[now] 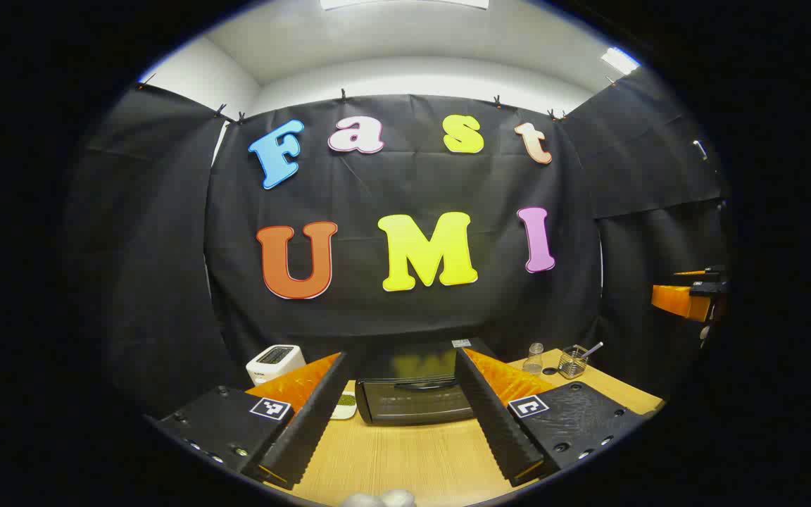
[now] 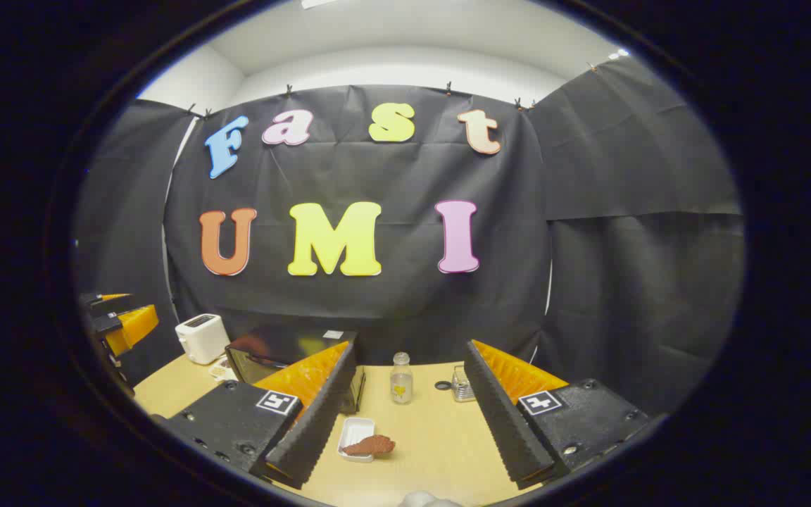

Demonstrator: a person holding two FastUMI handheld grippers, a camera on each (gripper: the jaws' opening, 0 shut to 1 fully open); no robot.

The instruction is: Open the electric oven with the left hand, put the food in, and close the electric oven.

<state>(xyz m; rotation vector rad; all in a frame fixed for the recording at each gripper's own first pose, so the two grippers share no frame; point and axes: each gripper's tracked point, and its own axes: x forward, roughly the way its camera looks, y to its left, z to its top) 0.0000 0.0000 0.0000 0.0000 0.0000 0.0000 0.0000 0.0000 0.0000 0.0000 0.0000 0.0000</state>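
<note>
The black electric oven stands on the wooden table straight ahead of my left gripper, door shut, a handle bar across its front. My left gripper is open, held back from the oven with nothing between its fingers. In the right gripper view the oven sits at the left behind one finger. A brown piece of food lies partly on a small white tray on the table, just ahead of my right gripper, which is open and empty. The other gripper shows at the far left edge.
A white toaster stands left of the oven, with a small white dish beside it. A glass bottle, a dark lid and a wire basket stand toward the back right. The table's right edge is near.
</note>
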